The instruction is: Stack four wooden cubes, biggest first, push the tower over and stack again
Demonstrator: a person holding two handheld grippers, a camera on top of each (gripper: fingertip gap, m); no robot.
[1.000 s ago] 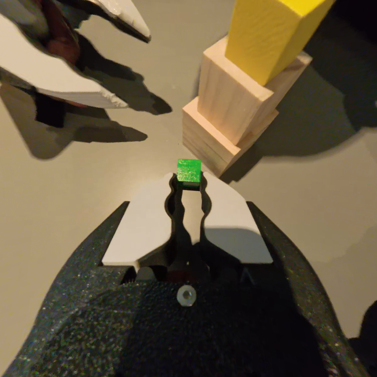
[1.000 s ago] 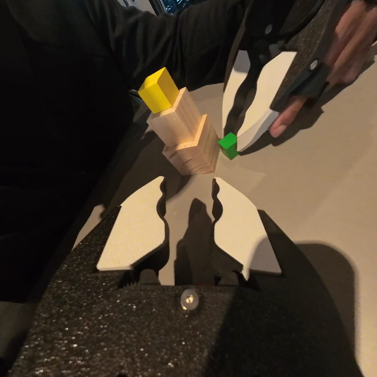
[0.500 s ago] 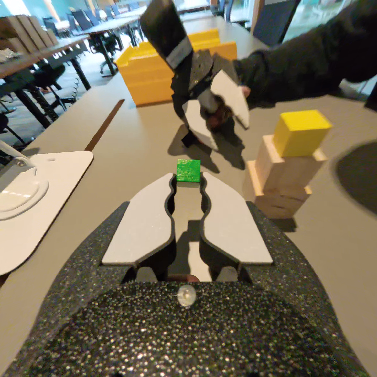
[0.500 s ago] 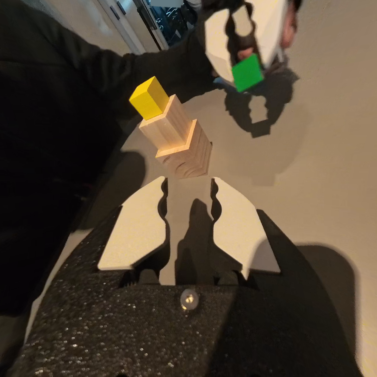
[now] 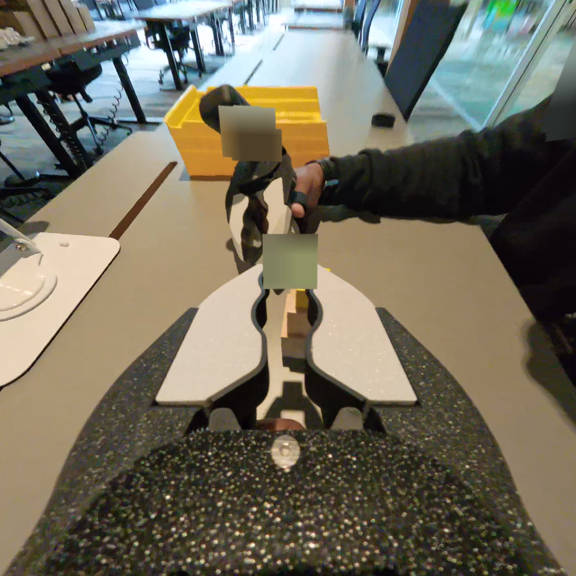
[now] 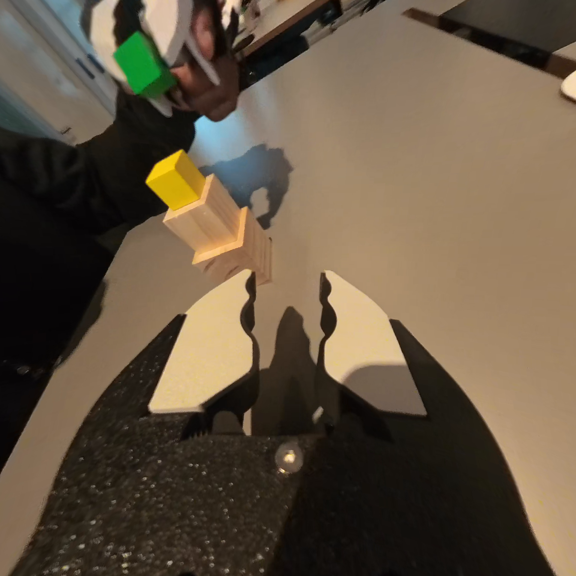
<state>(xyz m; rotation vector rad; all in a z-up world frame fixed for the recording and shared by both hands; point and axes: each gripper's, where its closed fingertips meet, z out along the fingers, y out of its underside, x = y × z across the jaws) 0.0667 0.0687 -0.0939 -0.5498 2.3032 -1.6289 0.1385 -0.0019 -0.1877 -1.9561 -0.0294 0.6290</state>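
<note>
Now the green cube (image 6: 141, 64) is off the tabletop (image 6: 405, 187) and high in the air, pinched between the fingers of the left gripper (image 6: 146, 67), where a second ago it sat beside the base of the tower. In the left wrist view a blurred patch covers the fingertips, so the pinch is read from the right wrist view. Below and a little to the side of it stands the tower: a big wooden cube (image 6: 240, 258) on the tabletop, a smaller wooden cube (image 6: 202, 224) on that, and the yellow cube (image 6: 174, 180) on top, each set somewhat askew on the one beneath. Through the left fingers only slivers of the tower show. The right gripper (image 6: 288, 277) hangs low just beside the big cube, fingers spread and holding nothing. Three cubes are stacked and the fourth is lifted, so the first stack looks nearly done; what remains is to bring the green cube over the yellow one and lower it squarely. Since the yellow top is small, a careless release could tip it.
</note>
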